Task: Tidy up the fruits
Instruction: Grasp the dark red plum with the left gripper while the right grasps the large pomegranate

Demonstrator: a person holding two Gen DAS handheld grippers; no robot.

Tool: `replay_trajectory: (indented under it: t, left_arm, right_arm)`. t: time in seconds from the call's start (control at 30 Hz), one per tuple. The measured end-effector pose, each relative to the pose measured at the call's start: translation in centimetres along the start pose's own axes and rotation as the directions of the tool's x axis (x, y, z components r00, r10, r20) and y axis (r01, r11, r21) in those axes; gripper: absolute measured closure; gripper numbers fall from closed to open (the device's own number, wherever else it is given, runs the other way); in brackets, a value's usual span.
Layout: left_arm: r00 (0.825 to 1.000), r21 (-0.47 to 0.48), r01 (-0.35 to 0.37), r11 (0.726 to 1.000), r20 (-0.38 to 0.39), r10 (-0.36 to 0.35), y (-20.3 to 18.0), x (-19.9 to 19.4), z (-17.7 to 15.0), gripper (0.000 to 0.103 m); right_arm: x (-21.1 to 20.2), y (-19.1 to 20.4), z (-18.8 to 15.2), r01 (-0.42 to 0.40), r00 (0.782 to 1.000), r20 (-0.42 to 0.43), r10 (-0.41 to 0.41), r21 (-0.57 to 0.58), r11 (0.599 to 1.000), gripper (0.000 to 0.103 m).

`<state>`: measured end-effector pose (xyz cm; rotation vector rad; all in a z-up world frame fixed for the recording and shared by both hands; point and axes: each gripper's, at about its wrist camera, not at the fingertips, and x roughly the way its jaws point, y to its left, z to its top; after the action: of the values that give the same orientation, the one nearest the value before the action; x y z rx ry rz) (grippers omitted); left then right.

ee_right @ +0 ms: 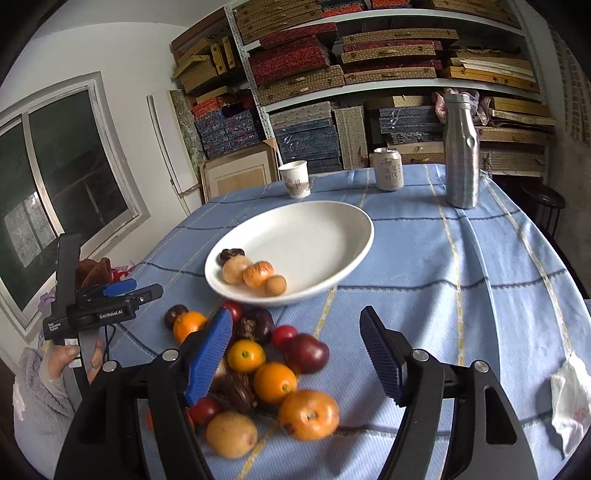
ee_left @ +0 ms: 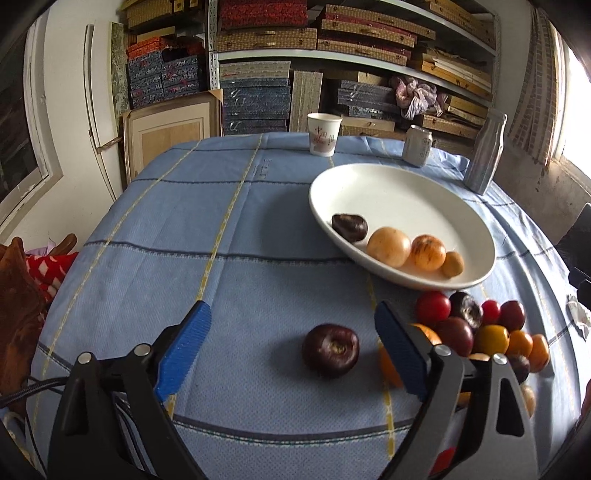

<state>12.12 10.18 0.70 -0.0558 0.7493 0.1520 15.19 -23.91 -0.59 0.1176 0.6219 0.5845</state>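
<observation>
A round table under a pale blue checked tablecloth stands before metal shelves stacked with woven boxes. The wide white oval plate holds four small fruits at its near rim; behind it stand a paper cup, a drink can and a steel bottle. Left of the plate the cloth lies bare. The loose fruit pile sits just in front of the plate. The left gripper is spread wide around a dark purple round fruit, not touching it; the right gripper gapes empty over the pile.
</observation>
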Motion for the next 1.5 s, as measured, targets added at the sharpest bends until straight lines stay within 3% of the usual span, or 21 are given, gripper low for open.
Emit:
replay_trajectory:
  t: [0.43, 0.8, 0.93, 1.17, 1.23, 1.3, 1.37, 1.5]
  left_arm:
    - [0.996, 0.059, -0.044, 0.997, -0.076, 0.048, -1.6, 2.6, -2.0, 0.014]
    - [0.989, -0.052, 0.035, 0.998, -0.143, -0.042, 0.3, 4.8, -1.5, 0.012]
    - [0.99, -0.017, 0.059, 0.998, -0.125, -0.061, -0.4, 4.5, -1.4, 0.032]
    - [0.989, 0.016, 0.087, 0.996, -0.118, -0.085, -1.2, 4.3, -1.3, 0.047]
    - [0.988, 0.029, 0.105, 0.994, -0.12, -0.101, -1.6, 4.3, -1.4, 0.06]
    - [0.988, 0.039, 0.106, 0.994, -0.119, -0.101, -1.9, 4.2, -1.4, 0.061]
    - [0.987, 0.036, 0.113, 0.993, -0.12, -0.108, -1.9, 4.1, -1.5, 0.061]
    - [0.988, 0.044, 0.113, 0.993, -0.113, -0.108, -2.0, 3.7, -1.7, 0.061]
  right_arm:
    - [0.6, -0.4, -3.1, 0.056, 0.994, -0.087, -0.059, -0.04, 0.998, 0.03]
    - [1.7, 0.1, -3.8, 0.066, 0.986, -0.146, -0.075, -0.07, 0.995, 0.03]
    - [1.8, 0.5, -4.4, 0.057, 0.984, -0.164, -0.071, -0.088, 0.995, 0.03]
    - [2.3, 1.1, -4.9, 0.038, 0.977, -0.203, -0.062, -0.12, 0.992, 0.03]
    - [2.5, 1.1, -5.0, 0.034, 0.975, -0.216, -0.059, -0.12, 0.992, 0.034]
    - [2.8, 1.0, -5.0, 0.025, 0.971, -0.234, -0.051, -0.111, 0.993, 0.051]
    - [2.9, 0.6, -5.1, 0.03, 0.969, -0.243, -0.052, -0.092, 0.995, 0.057]
    - [2.9, 0.4, -5.1, 0.019, 0.969, -0.243, -0.038, -0.083, 0.996, 0.058]
